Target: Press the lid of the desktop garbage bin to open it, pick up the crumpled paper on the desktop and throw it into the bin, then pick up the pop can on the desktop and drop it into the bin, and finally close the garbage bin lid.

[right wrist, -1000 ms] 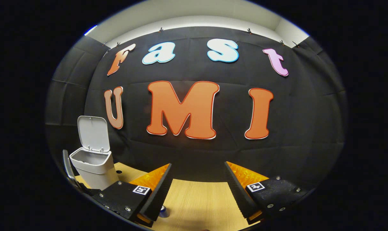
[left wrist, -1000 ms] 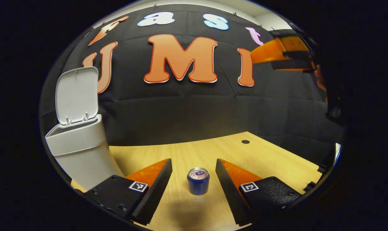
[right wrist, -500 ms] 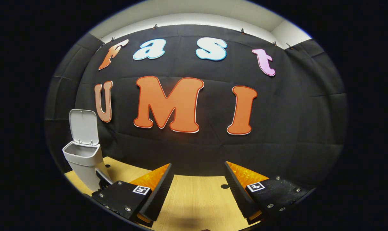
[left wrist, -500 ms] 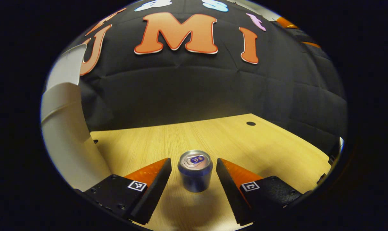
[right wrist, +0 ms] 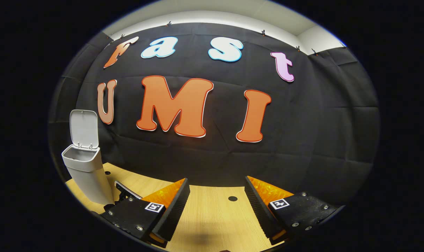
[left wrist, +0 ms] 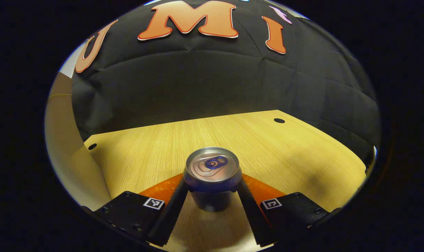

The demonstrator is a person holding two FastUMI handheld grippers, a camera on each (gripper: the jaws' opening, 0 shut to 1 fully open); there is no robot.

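Note:
A silver-topped blue pop can stands upright on the wooden desktop, deep between the fingers of my left gripper. The jaws are spread as wide as the can, one on each side, and I see no squeeze. The white garbage bin stands at the left with its lid hinged up and its mouth open; in the left gripper view its wall is close at the left edge. My right gripper hovers open above the desktop with nothing between its fingers.
Black cloth closes off the back of the desk. Small round holes sit in the wood. A dark slanted part lies by the bin's foot; I cannot tell what it is.
My left gripper has dropped and moved forward, so the can went from ahead of the fingertips to between the fingers. The right gripper view has swung slightly right; the bin slid left.

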